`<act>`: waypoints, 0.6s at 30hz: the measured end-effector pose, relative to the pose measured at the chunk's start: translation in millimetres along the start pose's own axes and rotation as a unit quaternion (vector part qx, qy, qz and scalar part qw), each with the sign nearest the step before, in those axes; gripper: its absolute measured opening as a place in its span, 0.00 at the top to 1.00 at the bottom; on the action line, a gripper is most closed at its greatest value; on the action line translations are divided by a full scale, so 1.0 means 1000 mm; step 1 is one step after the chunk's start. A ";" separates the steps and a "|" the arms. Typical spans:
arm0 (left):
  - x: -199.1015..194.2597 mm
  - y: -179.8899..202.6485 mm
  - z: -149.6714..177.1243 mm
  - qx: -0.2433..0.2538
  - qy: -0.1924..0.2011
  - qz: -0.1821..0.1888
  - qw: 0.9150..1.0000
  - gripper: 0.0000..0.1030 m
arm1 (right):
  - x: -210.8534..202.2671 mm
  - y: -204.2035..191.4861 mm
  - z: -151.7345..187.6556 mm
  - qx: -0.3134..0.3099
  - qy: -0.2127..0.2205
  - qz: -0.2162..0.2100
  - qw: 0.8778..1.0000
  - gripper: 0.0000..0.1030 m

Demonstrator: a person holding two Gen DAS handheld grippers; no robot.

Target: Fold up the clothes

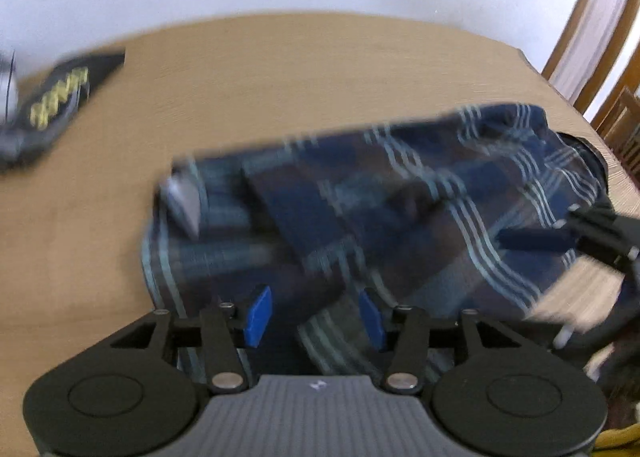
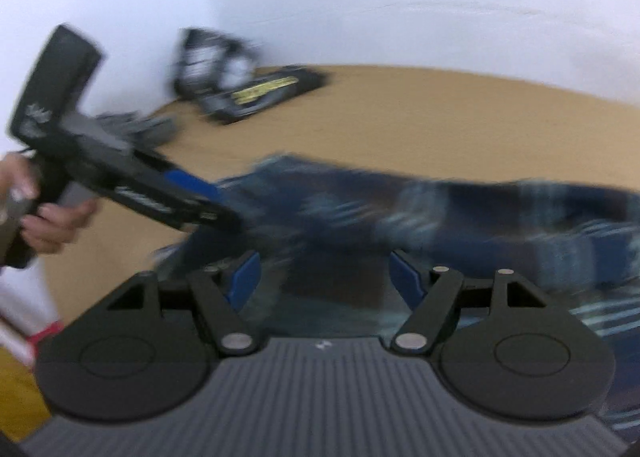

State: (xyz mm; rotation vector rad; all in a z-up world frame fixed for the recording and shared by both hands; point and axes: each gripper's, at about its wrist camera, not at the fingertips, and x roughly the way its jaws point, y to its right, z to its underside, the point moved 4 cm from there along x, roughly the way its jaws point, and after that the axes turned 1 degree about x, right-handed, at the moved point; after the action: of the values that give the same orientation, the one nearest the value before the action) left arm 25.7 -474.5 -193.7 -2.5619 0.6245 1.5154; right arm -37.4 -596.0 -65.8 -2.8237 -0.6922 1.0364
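A navy plaid garment with pale stripes lies crumpled and partly folded on the tan table. My left gripper hovers over its near edge, blue pads apart, with cloth showing below the gap but not pinched. My right gripper stands open over the same garment, nothing between its pads. In the left wrist view, one of the right gripper's blue fingers reaches over the cloth from the right. The right wrist view shows a hand holding the left gripper, whose blue fingers point at the cloth. Both views are blurred.
A black box with yellow lettering lies at the table's far left corner, also in the right wrist view as the black box, with a clear-wrapped packet behind it. Wooden furniture stands past the table's right edge. A white wall is behind.
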 end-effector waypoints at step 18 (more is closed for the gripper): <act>-0.005 -0.014 -0.009 0.035 -0.001 0.119 0.992 0.93 | 0.037 -0.086 0.031 0.007 -0.041 0.084 0.996 0.76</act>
State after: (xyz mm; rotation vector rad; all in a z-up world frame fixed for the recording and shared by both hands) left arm 36.7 -463.0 -187.1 -2.5065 0.9963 1.5305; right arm -65.5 -506.3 -94.6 -2.8818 -0.4566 1.1813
